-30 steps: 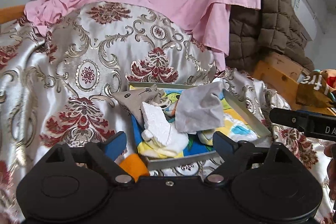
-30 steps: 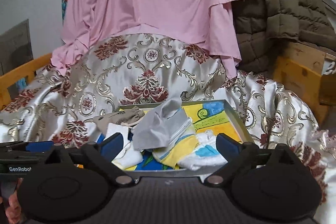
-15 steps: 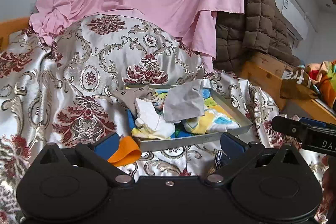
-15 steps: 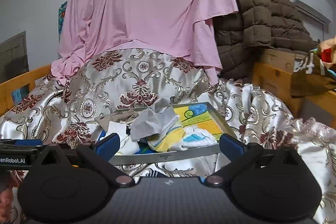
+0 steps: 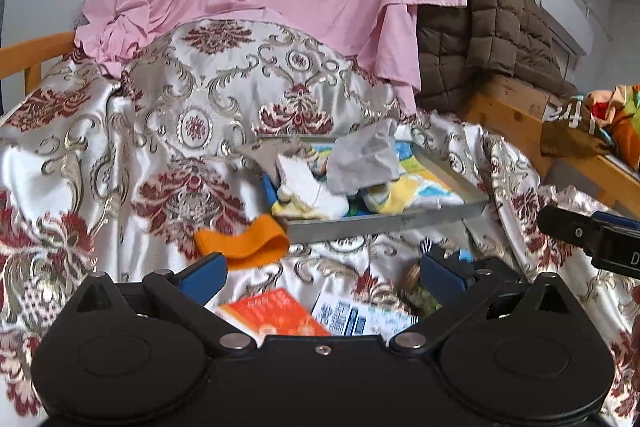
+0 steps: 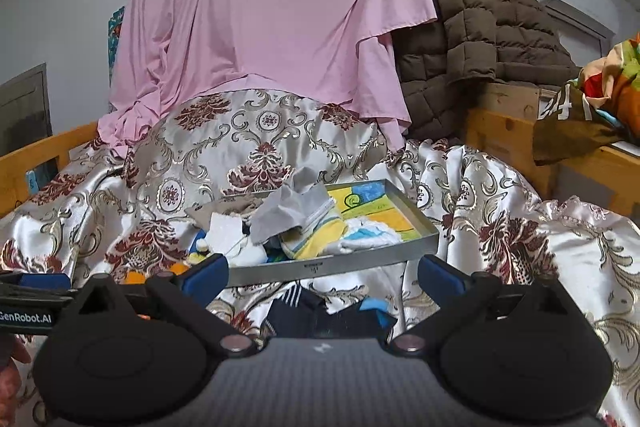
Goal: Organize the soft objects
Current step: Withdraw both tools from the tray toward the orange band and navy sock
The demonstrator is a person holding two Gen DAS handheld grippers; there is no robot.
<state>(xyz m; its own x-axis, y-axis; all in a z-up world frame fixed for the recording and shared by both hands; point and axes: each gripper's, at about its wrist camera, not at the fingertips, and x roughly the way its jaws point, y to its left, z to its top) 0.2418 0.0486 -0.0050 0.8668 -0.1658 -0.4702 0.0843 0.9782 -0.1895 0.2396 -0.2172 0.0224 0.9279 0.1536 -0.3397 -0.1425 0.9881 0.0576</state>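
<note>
A metal tray [image 5: 384,223] [image 6: 332,263] lies on the patterned satin bedspread and holds a heap of soft items: a grey cloth [image 5: 362,163] [image 6: 294,213], white socks [image 5: 308,187] and yellow-blue pieces [image 6: 320,239]. An orange cloth [image 5: 240,241] lies outside the tray at its near left corner. A dark navy striped sock [image 6: 316,311] lies in front of the tray. My left gripper [image 5: 322,273] is open and empty, short of the orange cloth. My right gripper [image 6: 322,273] is open and empty, over the navy sock.
An orange packet [image 5: 276,313] and a white-blue packet [image 5: 360,317] lie near the left gripper. A pink sheet [image 6: 272,19] and brown quilted jacket [image 6: 472,23] hang behind. Wooden bed rails [image 6: 516,131] run along the right, with colourful fabric [image 6: 616,79] on them.
Both grippers have pulled back from the tray, so it looks smaller and farther. The orange cloth, the packets and the navy sock have come into view. Both stay open.
</note>
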